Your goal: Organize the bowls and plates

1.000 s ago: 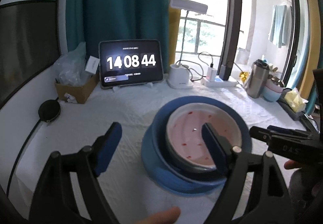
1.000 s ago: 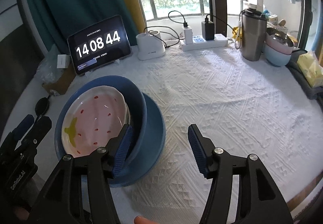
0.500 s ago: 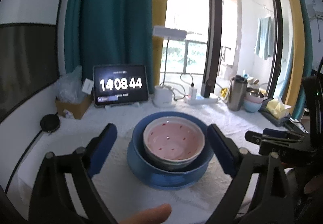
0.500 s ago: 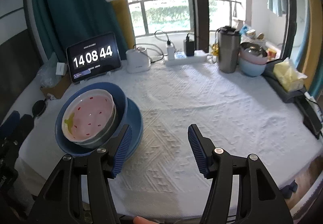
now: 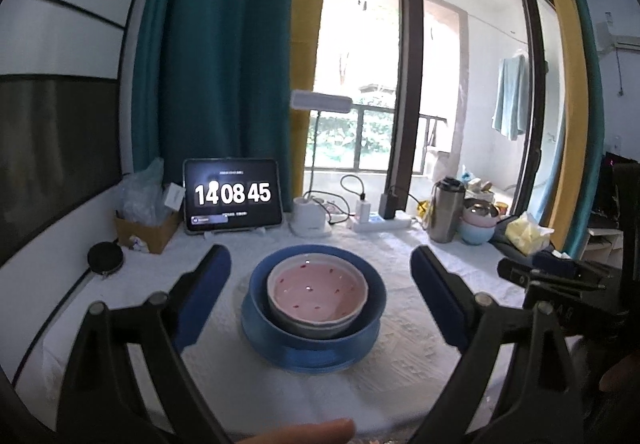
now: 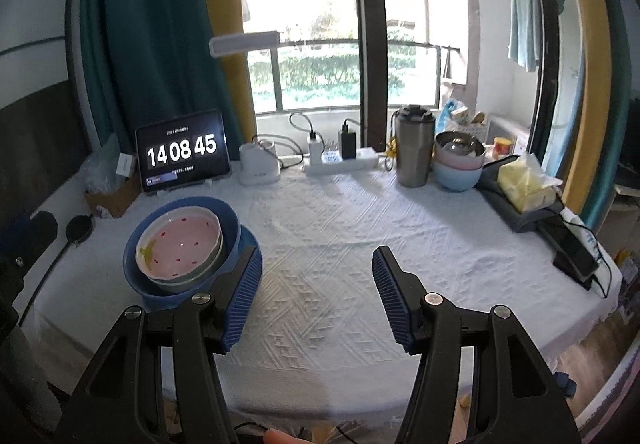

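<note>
Pink speckled ceramic bowl (image 5: 317, 287) sits nested in the deep blue bowl (image 5: 256, 294) on the blue plate (image 5: 312, 358), saving worktop (image 6: 340, 228) space; we hold both tools, left (image 5: 320, 298) and right (image 6: 317, 294), apart and empty.

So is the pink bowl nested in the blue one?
Yes, the pink bowl sits upright inside the blue bowl, its rim encircled.

White-clothed table (image 6: 320, 228) bearing blue plate (image 6: 250, 240).
</note>
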### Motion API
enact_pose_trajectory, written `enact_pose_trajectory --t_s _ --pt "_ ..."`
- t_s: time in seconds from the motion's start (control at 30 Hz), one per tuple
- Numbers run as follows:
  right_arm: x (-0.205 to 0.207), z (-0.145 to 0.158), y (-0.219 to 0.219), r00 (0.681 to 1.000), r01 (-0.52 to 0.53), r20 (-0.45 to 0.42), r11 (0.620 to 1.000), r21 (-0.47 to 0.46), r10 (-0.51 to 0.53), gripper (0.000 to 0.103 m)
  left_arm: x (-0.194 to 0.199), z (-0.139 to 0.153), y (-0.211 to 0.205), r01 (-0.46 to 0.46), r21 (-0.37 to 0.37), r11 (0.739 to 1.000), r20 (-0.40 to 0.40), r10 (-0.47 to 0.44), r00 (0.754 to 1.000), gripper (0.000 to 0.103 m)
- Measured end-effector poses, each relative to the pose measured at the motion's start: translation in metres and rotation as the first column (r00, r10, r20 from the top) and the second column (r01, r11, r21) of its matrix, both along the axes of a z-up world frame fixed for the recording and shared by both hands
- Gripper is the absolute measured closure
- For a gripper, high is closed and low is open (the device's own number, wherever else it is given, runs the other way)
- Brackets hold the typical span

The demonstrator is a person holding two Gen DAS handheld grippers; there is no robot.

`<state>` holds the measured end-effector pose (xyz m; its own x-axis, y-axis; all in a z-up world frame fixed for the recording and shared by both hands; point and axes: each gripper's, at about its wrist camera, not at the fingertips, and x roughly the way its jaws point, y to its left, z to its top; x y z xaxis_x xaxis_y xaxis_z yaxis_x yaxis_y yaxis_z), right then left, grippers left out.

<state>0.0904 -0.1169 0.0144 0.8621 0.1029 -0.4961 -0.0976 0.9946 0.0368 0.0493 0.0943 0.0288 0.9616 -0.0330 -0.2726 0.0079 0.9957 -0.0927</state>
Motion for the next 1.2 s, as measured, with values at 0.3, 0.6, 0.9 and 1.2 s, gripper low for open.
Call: enact_pose_trajectory --t_s 0.3,0.6,0.9,1.2 --pt "-0.03 0.023 -0.015 0.996 0.026 0.081 1.0 -0.006 -0.025 0.042 -0.023 0.02 -0.007 0.022 0.011 1.0 0.069 -0.023 0.997 0.011" --pt "-0.057 0.047 -0.018 0.987 0.044 0.155 0.999 -0.015 -0.041 0.042 -0.05 0.044 -0.004 -0.019 0.02 1.0 0.175 0.016 0.984 0.01" --pt "-0.074 0.062 -0.026 0.978 0.074 0.198 0.997 -0.011 -0.07 0.042 -0.052 0.048 -0.004 -0.025 0.041 0.999 0.173 0.018 0.985 0.01" --pt "-0.072 0.062 -0.031 0.977 0.091 0.194 0.996 -0.001 -0.089 0.042 -0.05 0.044 -0.006 -0.007 0.033 0.999 0.14 0.002 0.99 0.01"
